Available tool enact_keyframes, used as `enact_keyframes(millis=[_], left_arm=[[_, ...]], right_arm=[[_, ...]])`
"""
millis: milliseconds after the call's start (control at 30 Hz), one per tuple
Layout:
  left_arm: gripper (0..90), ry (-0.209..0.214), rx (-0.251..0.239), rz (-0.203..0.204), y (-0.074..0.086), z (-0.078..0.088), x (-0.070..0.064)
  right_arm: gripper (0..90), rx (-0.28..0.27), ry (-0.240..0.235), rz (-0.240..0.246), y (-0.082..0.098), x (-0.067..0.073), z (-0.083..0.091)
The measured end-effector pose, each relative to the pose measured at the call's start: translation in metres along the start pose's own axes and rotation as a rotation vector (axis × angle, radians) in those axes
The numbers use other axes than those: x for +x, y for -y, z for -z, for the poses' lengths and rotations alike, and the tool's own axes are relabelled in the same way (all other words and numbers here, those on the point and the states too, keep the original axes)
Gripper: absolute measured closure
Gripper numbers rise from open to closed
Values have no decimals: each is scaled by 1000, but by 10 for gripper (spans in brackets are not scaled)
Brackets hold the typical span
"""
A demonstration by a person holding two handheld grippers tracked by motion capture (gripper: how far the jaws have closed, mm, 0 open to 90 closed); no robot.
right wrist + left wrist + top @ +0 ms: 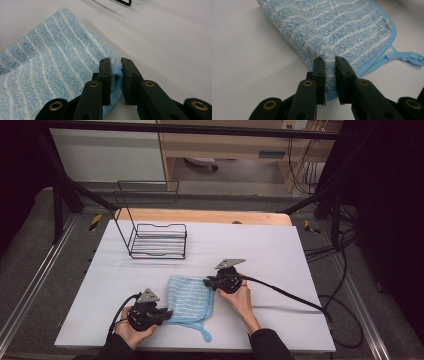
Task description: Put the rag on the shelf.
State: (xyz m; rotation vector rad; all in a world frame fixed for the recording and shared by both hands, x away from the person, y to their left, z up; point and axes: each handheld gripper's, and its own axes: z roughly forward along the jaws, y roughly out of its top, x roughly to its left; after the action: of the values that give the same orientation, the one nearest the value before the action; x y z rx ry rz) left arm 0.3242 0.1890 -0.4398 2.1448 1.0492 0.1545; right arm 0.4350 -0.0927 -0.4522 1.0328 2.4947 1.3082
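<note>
high view overhead, facing forward; gripper views close, sharing the cloth (188,300)

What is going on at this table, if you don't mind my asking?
A person is folding a light blue striped terry cloth on the white table, a two-jaw gripper in each hand. The left gripper pinches the folded edge at one corner, and the right gripper pinches the other end. A black wire rack stands farther back, untouched.

The picture edge cuts off the cloth (45,75).
</note>
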Motion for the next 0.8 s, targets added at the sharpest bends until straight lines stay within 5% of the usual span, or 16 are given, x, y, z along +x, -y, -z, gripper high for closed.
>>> enact_keyframes(millis=[67, 267, 433, 800], left_arm=[[758, 2, 0, -6, 0, 1, 0], [565, -19, -30, -45, -4, 11, 7], [408, -28, -53, -52, -9, 18, 15], [190, -25, -85, -78, -24, 26, 33]], right_arm=[[738, -1, 5, 3, 0, 0, 1], [459, -68, 20, -5, -7, 4, 20], [248, -70, 26, 9, -6, 9, 35], [83, -81, 17, -34, 8, 4, 57]])
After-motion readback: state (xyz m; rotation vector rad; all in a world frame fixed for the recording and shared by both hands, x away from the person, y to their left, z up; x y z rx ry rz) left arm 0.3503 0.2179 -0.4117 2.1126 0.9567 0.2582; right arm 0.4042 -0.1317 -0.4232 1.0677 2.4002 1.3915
